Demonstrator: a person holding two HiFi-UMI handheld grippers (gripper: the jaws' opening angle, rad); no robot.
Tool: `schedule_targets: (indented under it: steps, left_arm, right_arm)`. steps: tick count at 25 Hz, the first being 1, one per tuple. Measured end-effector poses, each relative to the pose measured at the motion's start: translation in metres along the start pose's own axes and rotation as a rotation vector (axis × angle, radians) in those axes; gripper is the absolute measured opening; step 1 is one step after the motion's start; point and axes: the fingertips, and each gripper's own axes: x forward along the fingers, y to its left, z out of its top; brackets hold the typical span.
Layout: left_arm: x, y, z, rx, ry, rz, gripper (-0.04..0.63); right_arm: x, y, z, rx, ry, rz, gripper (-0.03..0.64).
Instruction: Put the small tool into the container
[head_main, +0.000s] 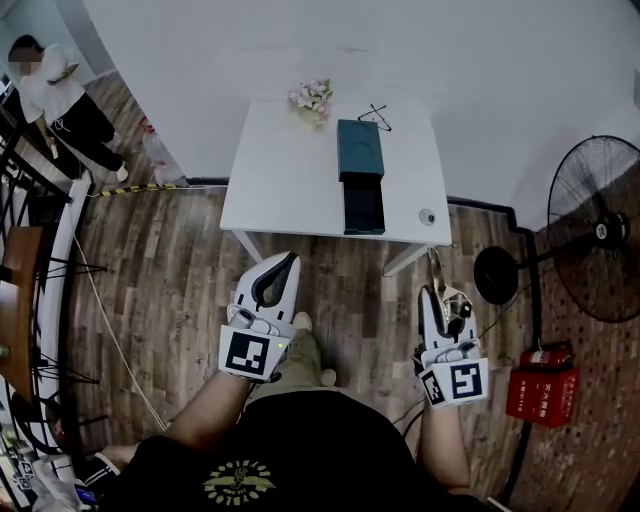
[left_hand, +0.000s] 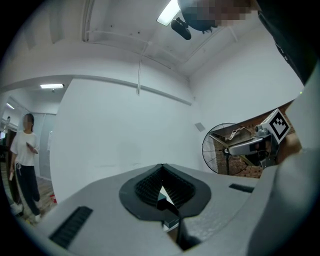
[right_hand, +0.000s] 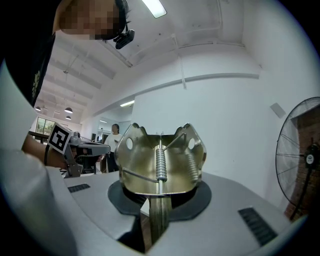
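Observation:
A small brass-coloured metal spring clip (right_hand: 161, 165) stands between the jaws of my right gripper (right_hand: 157, 200), which is shut on it. In the head view the clip (head_main: 436, 268) sticks out ahead of the right gripper (head_main: 437, 295), just short of the table's front right corner. The container (head_main: 360, 175) is a dark teal oblong box on the white table (head_main: 285, 190), its nearer half darker. My left gripper (head_main: 290, 260) hovers above the floor before the table's front edge, shut with nothing in it. In its own view the left gripper (left_hand: 161, 167) has its tips together.
On the table lie a bunch of pink flowers (head_main: 312, 98), glasses (head_main: 375, 117) and a small round object (head_main: 427, 216). A standing fan (head_main: 600, 240) and a red box (head_main: 545, 385) are at the right. A person (head_main: 60, 100) stands far left on the wooden floor.

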Motion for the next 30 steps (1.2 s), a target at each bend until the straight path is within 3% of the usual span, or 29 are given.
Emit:
schedule_targets:
  steps: [7, 30]
  left_arm:
    - [0.045, 0.005, -0.001, 0.032, -0.002, -0.031, 0.006]
    - [0.142, 0.058, -0.036, -0.015, 0.047, -0.039, 0.006]
  right_arm:
    - [0.033, -0.017, -0.001, -0.006, 0.002, -0.009, 0.077]
    - [0.144, -0.056, -0.023, 0.029, 0.054, 0.017, 0.077]
